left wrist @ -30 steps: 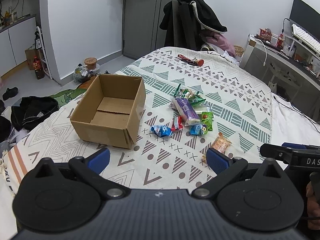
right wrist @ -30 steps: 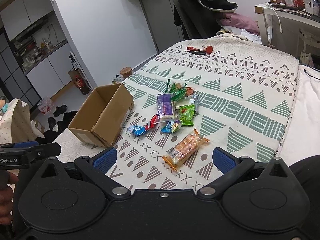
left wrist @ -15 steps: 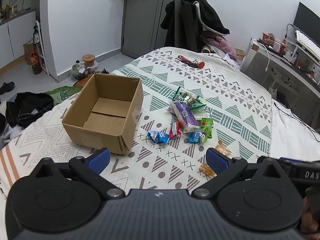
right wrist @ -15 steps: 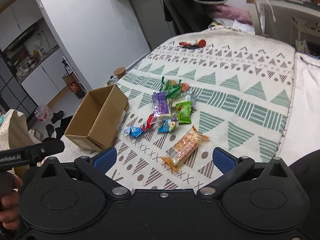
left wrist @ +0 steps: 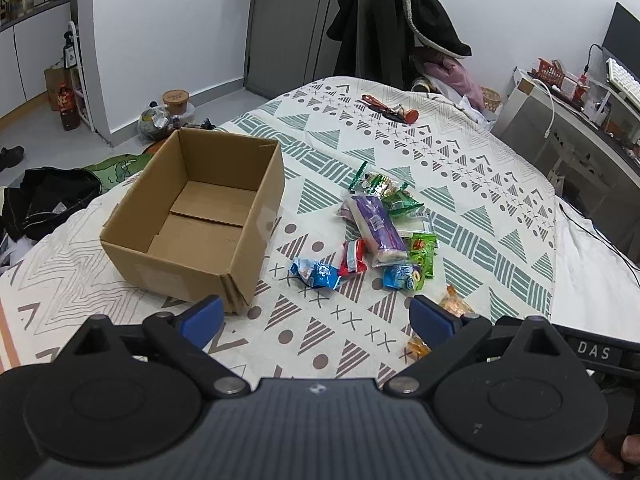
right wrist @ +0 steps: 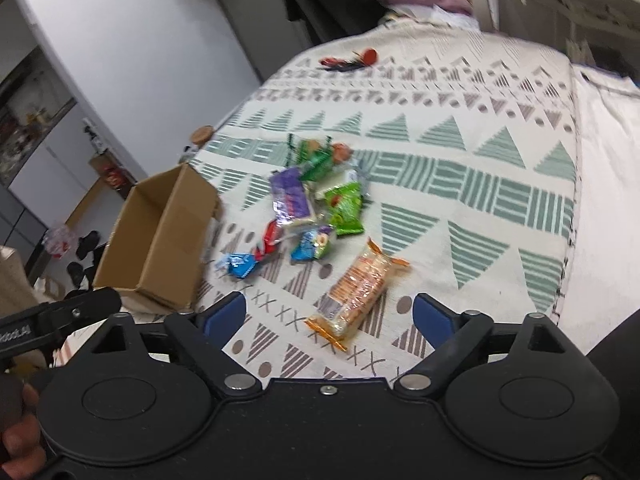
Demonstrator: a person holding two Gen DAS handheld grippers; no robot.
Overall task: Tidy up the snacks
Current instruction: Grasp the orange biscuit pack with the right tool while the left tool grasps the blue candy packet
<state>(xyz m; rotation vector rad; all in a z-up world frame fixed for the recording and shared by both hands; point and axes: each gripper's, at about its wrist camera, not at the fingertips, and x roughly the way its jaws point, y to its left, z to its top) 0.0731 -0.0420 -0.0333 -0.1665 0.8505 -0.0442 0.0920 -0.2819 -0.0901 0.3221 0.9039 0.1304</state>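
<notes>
Compared with a second ago, both cameras have dropped lower and pushed in toward the bed: the open brown cardboard box (left wrist: 192, 224) and the snack pile look bigger in the left view, and the right view has gone a bit blurry, so that one is clearly on the move. The right hand-held gripper (right wrist: 330, 312) now has the long orange-wrapped cracker pack (right wrist: 358, 290) lined up almost dead centre between its blue fingertips, jaws spread wide and holding nothing, so that pack looks like the first pick. The left hand-held gripper (left wrist: 316, 318) is spread wide too, empty, hovering over the patterned bedspread (left wrist: 460, 152) just right of the box's near corner. Nothing's in the box yet, so the sorting hasn't really started. The snacks sit loose on the bedspread just right of the box: a purple wrapped pack (left wrist: 378, 226) lying lengthwise in the middle, green bags (left wrist: 422, 252) next to it, a small crinkly blue pouch (left wrist: 314, 272) and a red-and-white packet (left wrist: 352, 256) nearest the box. The cracker pack lies apart from the heap, flat, with crimped ends, so it's probably an easy grab across its narrow width.
</notes>
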